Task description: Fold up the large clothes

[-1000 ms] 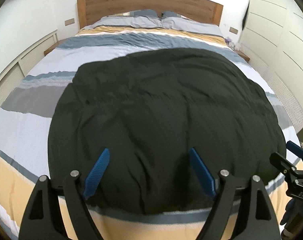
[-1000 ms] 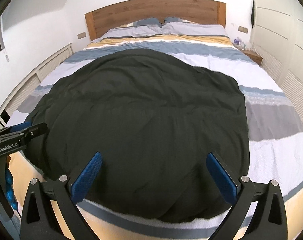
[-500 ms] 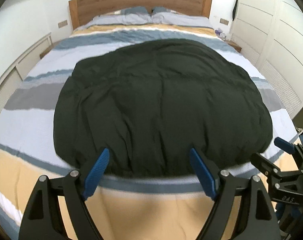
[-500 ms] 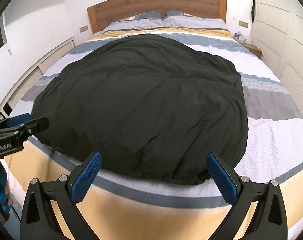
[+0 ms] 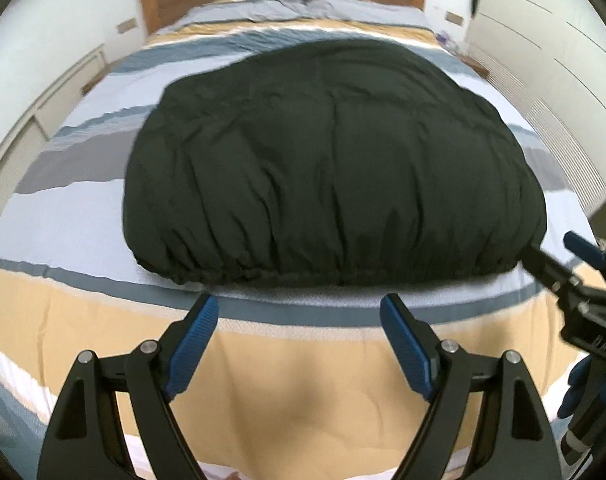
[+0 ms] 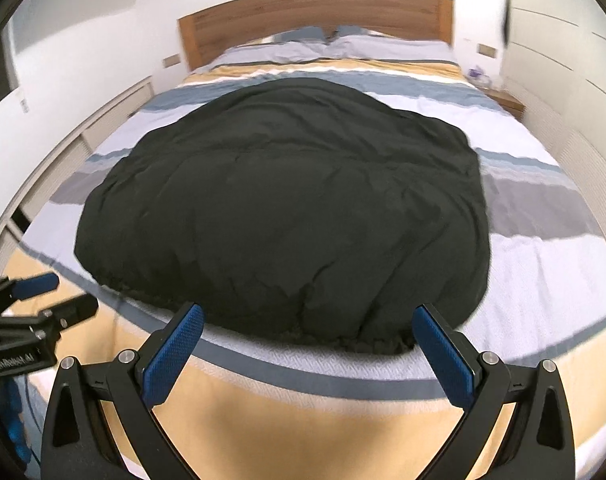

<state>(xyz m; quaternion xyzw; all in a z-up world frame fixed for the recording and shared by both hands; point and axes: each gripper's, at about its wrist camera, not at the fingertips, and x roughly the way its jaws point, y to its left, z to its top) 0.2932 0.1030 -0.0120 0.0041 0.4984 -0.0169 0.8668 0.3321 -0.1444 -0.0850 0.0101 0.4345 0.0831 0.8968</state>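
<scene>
The left hand-held gripper (image 5: 299, 328) is spread wide, its 2 blue pads (image 5: 191, 344) apart with nothing between them, and it hovers over the yellow band of the striped duvet (image 5: 303, 396) at the foot of the bed. The right hand-held gripper (image 6: 309, 344) is spread just as wide, holds nothing, and touches nothing.

The large black garment (image 5: 331, 160) lies spread on the bed ahead of both hand-held grippers, past their fingertips and apart from them. Its gathered hem (image 5: 303, 276) faces the left hand-held gripper, close beyond the pads. In the right wrist view the same hem (image 6: 367, 344) sits between and just beyond the pads.

The bed has grey, blue, white and yellow stripes, 2 pillows (image 6: 343, 44) at the far end, and a wooden headboard (image 6: 315, 16). White cupboard doors (image 5: 543, 40) run along the right wall, and a small nightstand (image 6: 505, 102) stands beside the bed.
</scene>
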